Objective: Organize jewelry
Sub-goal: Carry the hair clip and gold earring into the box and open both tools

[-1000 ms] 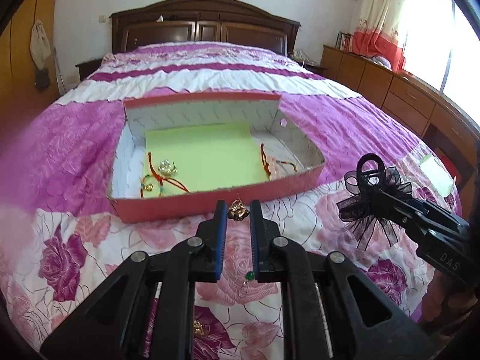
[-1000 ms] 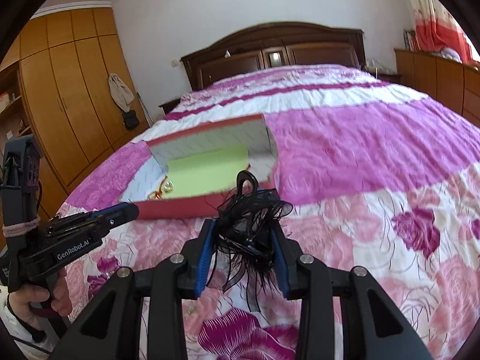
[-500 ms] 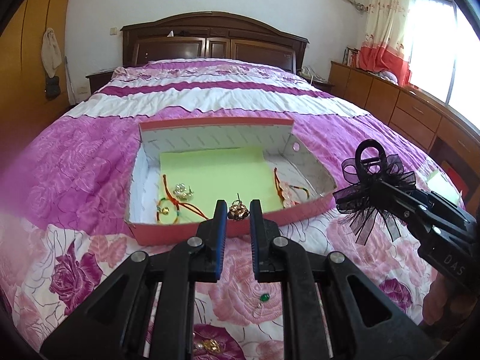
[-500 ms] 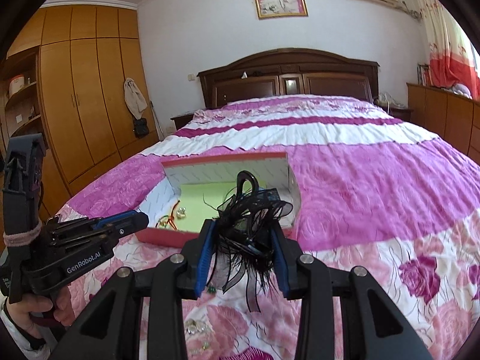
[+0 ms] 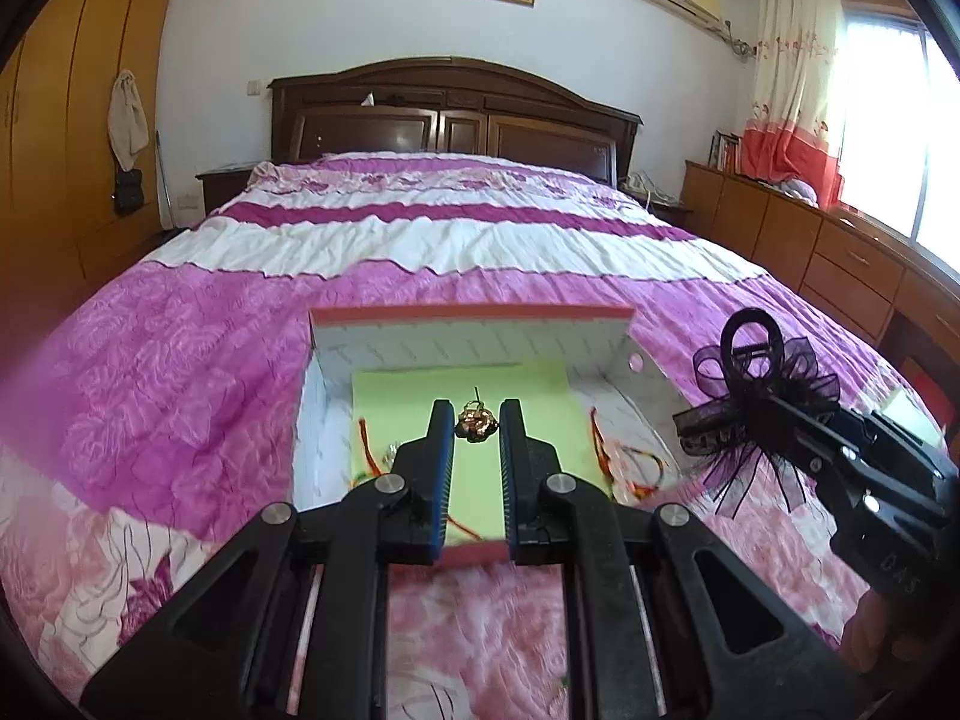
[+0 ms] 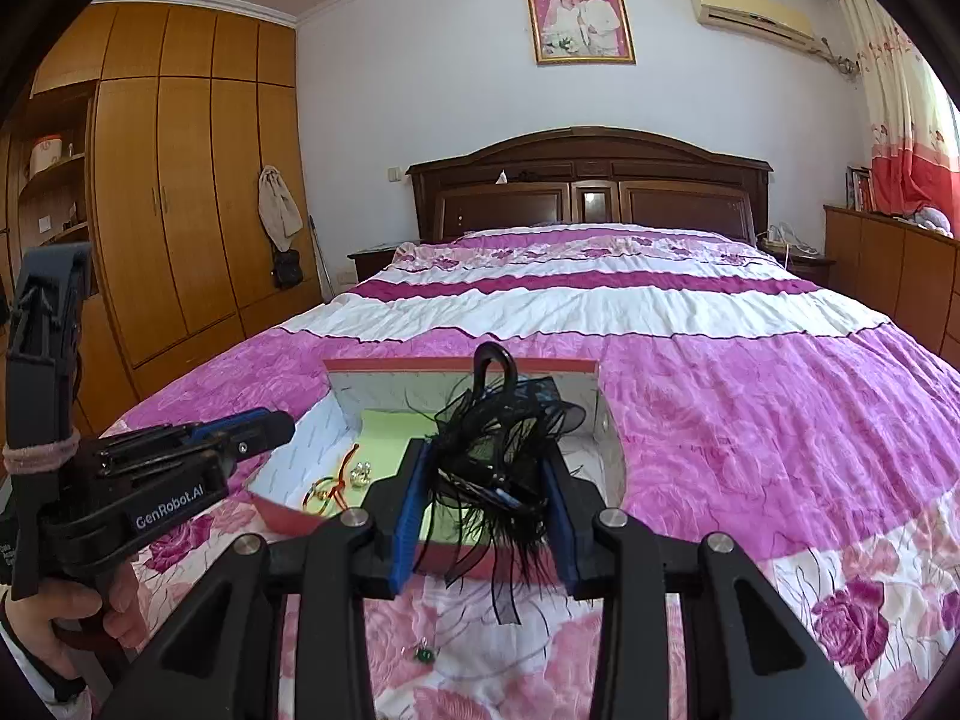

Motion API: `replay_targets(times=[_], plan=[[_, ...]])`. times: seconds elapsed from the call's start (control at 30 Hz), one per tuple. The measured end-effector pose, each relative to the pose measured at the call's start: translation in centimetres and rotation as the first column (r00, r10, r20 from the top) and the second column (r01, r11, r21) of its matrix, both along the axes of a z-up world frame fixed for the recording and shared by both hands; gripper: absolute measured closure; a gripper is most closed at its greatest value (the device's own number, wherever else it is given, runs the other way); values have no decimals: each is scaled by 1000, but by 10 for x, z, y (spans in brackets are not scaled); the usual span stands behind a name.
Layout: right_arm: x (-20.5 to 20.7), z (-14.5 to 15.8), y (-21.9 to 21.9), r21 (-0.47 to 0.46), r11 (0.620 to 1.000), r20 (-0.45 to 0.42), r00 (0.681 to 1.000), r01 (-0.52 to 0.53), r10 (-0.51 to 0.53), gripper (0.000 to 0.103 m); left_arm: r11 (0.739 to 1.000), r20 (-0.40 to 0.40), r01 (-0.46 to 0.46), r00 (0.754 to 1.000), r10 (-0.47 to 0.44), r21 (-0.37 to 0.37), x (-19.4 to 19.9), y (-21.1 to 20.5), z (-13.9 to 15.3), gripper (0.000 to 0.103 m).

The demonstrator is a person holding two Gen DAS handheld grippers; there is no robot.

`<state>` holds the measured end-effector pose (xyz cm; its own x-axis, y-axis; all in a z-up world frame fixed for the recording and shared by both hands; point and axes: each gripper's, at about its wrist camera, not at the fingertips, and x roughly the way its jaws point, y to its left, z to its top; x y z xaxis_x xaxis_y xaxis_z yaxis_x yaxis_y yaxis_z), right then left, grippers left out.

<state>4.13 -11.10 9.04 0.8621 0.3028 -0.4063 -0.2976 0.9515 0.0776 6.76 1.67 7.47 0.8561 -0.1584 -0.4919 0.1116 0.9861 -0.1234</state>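
Left tongs: I am holding the left gripper (image 5: pixel 474 423) over the box (image 5: pixel 468 315), its jaws nearly closed and pinching a small gold earring (image 5: pixel 476 423) at the tips (its pin is sticking up toward 12 o'clock).
Box contents: red cord bracelets (image 5: pixel 624 462) are lying at 3 o'clock of the green liner (image 5: pixel 462 396), and a gold piece with a red cord (image 6: pixel 327 489) is sitting at 9 o'clock of it.
Right tongs: I am keeping the right gripper (image 6: pixel 489 480) about half open around a black ribbon hair clip (image 6: pixel 498 450), gripped on both sides, hanging just past the near wall of the box.
Step in hand: I judge I am carrying both pieces to the box for dropping; the earring is already hovering over the liner.
Next move: I am thinking the left jaws need to lower and part so the earring lands on bare liner, then the clip follows at 3 o'clock of it.
Hard to make out: a small green stud (image 6: pixel 425 654) is lying on the bedspread (image 6: pixel 750 408) at 6 o'clock of the right tongs; the near box wall is hiding behind both tools, and I cannot tell whether more pieces are lying there.
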Motion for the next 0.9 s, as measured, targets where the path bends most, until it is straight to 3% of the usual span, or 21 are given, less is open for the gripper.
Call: replay_targets(times=[0.53, 0.7, 0.83, 0.9], plan=[[63, -19, 9, -6, 1000, -49, 998, 25, -25, 65, 998, -14, -56, 998, 56, 15, 50, 9, -17, 96], [87, -34, 10, -17, 999, -113, 993, 38, -39, 69, 997, -58, -72, 996, 73, 21, 69, 13, -32, 96], [104, -49, 7, -22, 998, -171, 984, 54, -57, 85, 997, -104, -76, 991, 79, 33, 81, 16, -44, 96], [115, -58, 4, -13, 998, -216, 975, 59, -60, 85, 997, -138, -73, 987, 77, 37, 87, 17, -52, 96]])
